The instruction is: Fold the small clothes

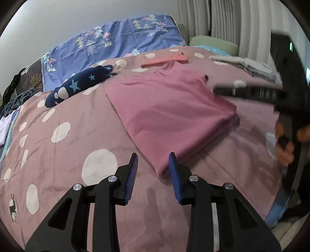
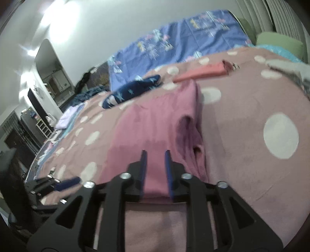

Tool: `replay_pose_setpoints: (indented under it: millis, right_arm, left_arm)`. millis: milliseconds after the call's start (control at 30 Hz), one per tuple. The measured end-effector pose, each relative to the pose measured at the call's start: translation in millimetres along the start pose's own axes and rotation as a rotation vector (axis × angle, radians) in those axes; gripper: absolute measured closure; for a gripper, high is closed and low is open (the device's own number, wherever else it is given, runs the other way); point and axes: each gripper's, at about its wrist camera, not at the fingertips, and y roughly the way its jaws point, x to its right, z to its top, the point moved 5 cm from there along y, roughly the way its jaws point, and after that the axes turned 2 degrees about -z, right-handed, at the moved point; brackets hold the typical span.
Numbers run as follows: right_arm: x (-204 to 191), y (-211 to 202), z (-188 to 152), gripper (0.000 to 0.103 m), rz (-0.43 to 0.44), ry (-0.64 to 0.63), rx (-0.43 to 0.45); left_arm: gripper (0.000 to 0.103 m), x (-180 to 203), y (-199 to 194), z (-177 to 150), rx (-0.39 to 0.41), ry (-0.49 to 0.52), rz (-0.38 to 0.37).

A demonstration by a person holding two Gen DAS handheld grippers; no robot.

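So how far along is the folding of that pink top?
Partly done: the pink top lies flat on the dotted blanket with one side doubled over, and a coral garment sits folded behind it. Both the left claw and right claw are open. Final folds remain, and the navy starred piece looks unfolded.

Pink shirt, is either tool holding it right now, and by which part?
Neither. The left tool is open beside the pink shirt's near corner; the right tool is open over its near edge.

A polka-dot pink bedspread [image 1: 77, 120] lies below white walls [image 2: 108, 23] and pale curtains [image 1: 222, 17].
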Motion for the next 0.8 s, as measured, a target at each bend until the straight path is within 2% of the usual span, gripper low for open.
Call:
replay_pose_setpoints:
  millis: [67,100,167,233,300,400,567,667,700,767,800]
  right_arm:
    - [18,12,-9,0.084,-0.169,0.007,-0.048]
    - [29,16,-14,0.091,-0.185,0.044,-0.080]
    - [39,13,-17,0.093,-0.117,0.127,-0.101]
    - [38,8,-17,0.093,-0.117,0.114,-0.099]
    - [33,2,-17,0.093,-0.130,0.081,-0.086]
    - [30,-6,-8,0.088,-0.110,0.062,-0.051]
    - [4,-6,29,0.088,-0.034,-0.019,0.017]
    - [-16,4,44,0.088,0.027,-0.089,0.036]
    - [-18,10,47,0.088,0.023,-0.102,0.030]
    - [-5,35,48,0.088,-0.087,-0.102,-0.020]
    - [7,50,45,0.095,-0.171,-0.102,-0.058]
  left_arm:
    - [0.067,-6,8,6,0.014,-0.047,-0.016]
    - [0.064,-10,14,7,0.011,-0.070,-0.022]
    - [0.063,-15,34,4,-0.030,-0.100,-0.024]
    - [0.058,-17,56,-7,-0.097,-0.107,-0.016]
    - [0.056,-20,55,-7,-0.082,-0.122,-0.027]
    - [0.049,-24,56,-10,-0.087,-0.140,-0.040]
    - [0.047,-23,54,-13,-0.086,-0.129,-0.025]
    - [0.047,-24,54,-14,-0.084,-0.126,-0.018]
    - [0.046,-23,54,-13,-0.084,-0.127,-0.019]
    - [0.043,-23,54,-14,-0.085,-0.131,-0.015]
    - [0.042,-24,54,-14,-0.085,-0.135,-0.017]
